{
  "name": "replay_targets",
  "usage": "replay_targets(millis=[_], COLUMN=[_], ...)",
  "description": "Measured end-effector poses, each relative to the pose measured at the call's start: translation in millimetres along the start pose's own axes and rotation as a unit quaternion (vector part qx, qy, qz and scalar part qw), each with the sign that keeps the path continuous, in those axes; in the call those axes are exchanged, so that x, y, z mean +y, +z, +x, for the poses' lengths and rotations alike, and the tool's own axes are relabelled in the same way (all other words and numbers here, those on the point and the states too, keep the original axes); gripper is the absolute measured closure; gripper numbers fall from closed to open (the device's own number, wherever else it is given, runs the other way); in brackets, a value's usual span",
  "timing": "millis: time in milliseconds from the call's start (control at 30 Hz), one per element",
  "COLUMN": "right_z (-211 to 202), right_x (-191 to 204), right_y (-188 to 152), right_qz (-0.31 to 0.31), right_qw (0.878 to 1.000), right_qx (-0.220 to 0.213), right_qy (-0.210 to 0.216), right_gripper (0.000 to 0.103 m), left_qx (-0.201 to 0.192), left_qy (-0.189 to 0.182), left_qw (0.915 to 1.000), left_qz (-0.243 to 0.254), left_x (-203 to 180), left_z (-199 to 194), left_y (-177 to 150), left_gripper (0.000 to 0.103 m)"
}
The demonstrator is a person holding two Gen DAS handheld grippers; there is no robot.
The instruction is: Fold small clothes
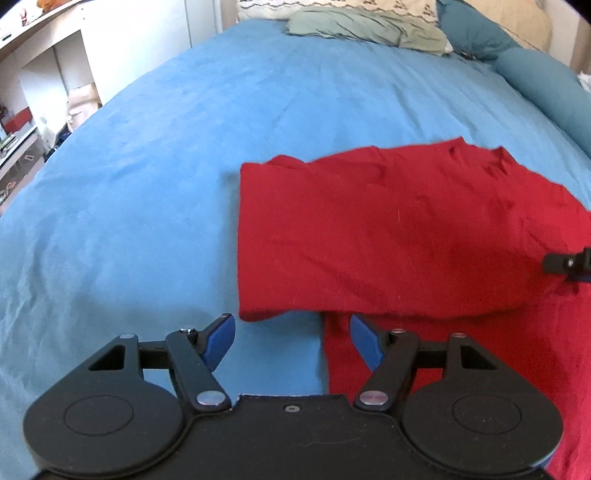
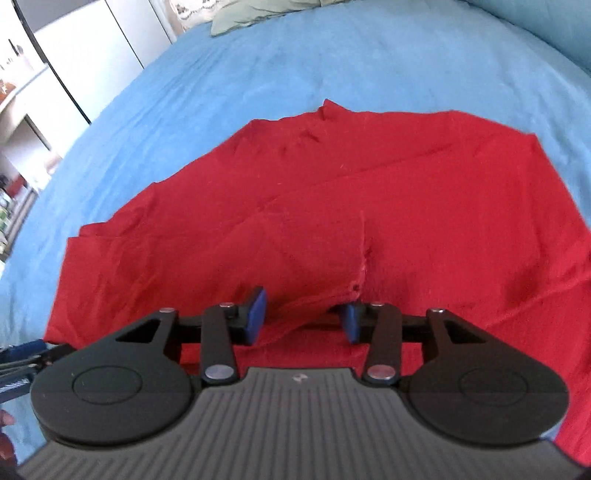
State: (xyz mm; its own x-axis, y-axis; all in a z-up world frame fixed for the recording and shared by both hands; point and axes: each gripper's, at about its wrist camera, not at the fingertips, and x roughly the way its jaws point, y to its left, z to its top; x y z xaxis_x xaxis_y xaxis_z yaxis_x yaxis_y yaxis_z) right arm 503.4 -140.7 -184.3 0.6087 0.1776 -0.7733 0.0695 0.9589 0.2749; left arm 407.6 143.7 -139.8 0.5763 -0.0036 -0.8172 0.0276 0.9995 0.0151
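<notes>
Straddling raised fold of shirt point(image 2: 332, 192), right tool point(image 2: 303, 314) has pads spread, ridge between them, not yet pinched; likely set to grab layer for next fold. Left tool point(image 1: 291, 341) spread, empty, low at shirt's near hem. Shirt lies partly folded, flat on bed point(image 1: 147, 184), so edges stay reachable.

I see bright, even daylight with soft shadows. Fisheye bends the edges, and the red cotton garment point(image 2: 332, 192) looks slightly blurred.

Open blue bedspread point(image 1: 147, 184) left of red garment point(image 1: 388, 229); pillows point(image 1: 369, 26) beyond.
</notes>
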Motion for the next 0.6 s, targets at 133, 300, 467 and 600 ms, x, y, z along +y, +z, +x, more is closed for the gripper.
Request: replay_targets(millis=[133,300,467,600], right_z=[0.0,-20.1,-58.9,-62.1], right_x=[2.3,9.1,-18.6,-55.0], right_y=[3.2,26.2,62.2,69.1], right_qz=[0.009,-0.021,-0.058,-0.072], right_qw=[1.000,0.998,0.989,0.986], right_qx=[-0.011,-0.041,-0.100,-0.086], right_qy=[-0.013,-0.039,-0.089,-0.126], right_gripper=[0.054,0.083,0.083,0.083], left_qx=[0.005,0.007,0.005,-0.006], left_qy=[0.001,0.003,-0.009,-0.005], left_qw=[0.9999,0.9998,0.9997,0.9993], left_qz=[0.011,0.019,0.023,0.037], left_x=[0.4,0.8,-10.4,-27.0], left_z=[3.0,6.3,10.2,20.1], left_y=[-2.6,-1.6,3.4,8.5], left_gripper=[0.029,0.029,0.029,0.029])
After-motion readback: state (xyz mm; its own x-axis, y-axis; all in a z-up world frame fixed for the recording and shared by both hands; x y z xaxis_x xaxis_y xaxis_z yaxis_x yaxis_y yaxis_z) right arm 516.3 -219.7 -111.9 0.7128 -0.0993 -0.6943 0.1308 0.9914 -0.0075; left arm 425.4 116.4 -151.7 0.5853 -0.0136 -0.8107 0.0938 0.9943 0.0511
